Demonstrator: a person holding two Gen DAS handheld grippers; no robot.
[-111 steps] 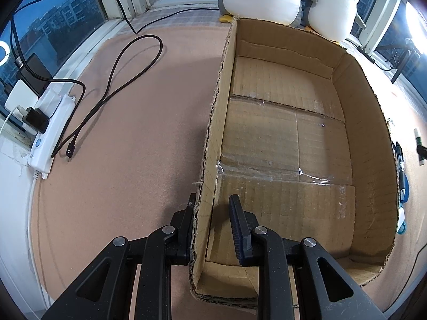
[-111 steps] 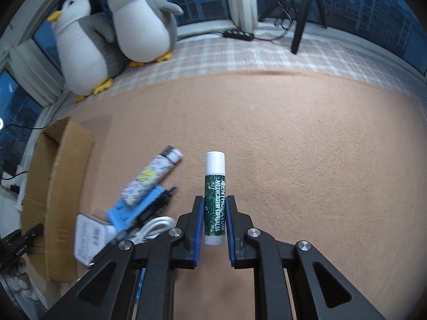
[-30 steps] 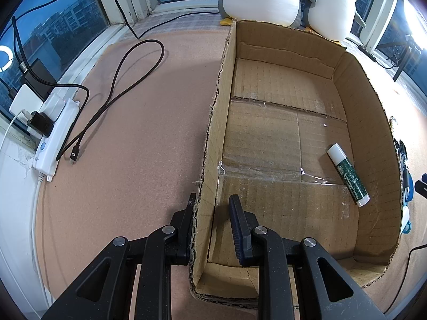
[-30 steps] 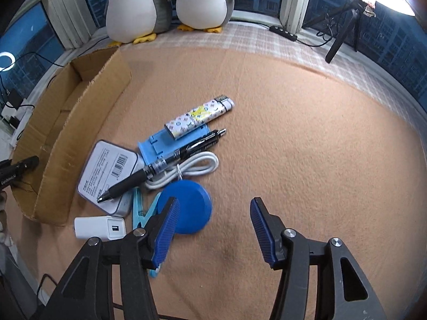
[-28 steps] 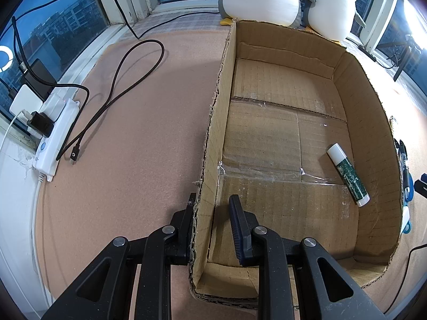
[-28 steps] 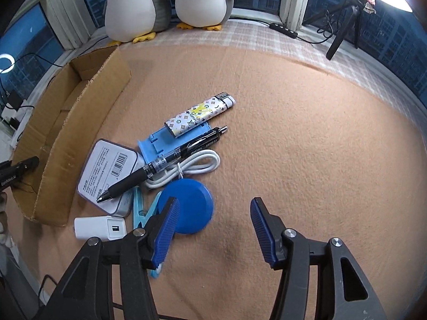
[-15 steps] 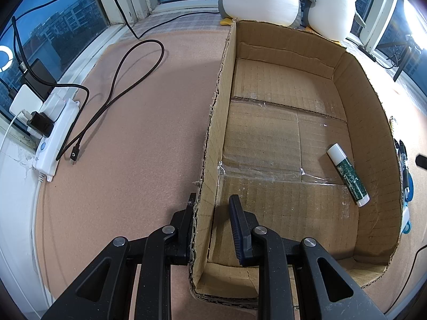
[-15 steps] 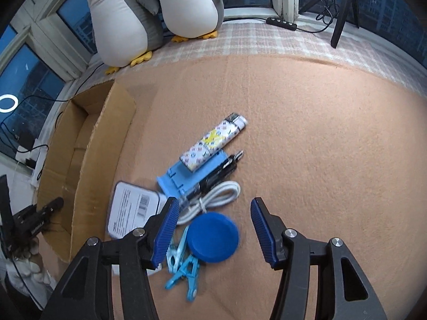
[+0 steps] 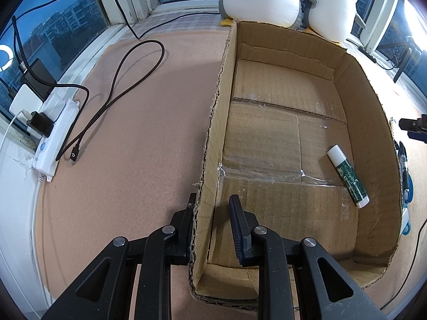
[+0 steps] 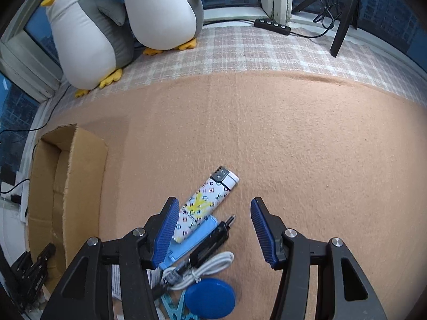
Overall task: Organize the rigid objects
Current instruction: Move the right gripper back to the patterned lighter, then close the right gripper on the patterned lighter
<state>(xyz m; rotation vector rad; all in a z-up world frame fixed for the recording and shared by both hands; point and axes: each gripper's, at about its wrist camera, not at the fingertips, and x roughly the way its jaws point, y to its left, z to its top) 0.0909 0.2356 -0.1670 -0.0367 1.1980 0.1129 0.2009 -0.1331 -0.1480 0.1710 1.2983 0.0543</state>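
My left gripper (image 9: pixel 212 222) is clamped on the near left wall of the shallow brown cardboard box (image 9: pixel 371 112). A green-labelled white lip balm tube (image 9: pixel 348 176) lies inside by its right wall. My right gripper (image 10: pixel 212 229) hangs half open, empty, over a patterned white lighter (image 10: pixel 204 204) right of the box.
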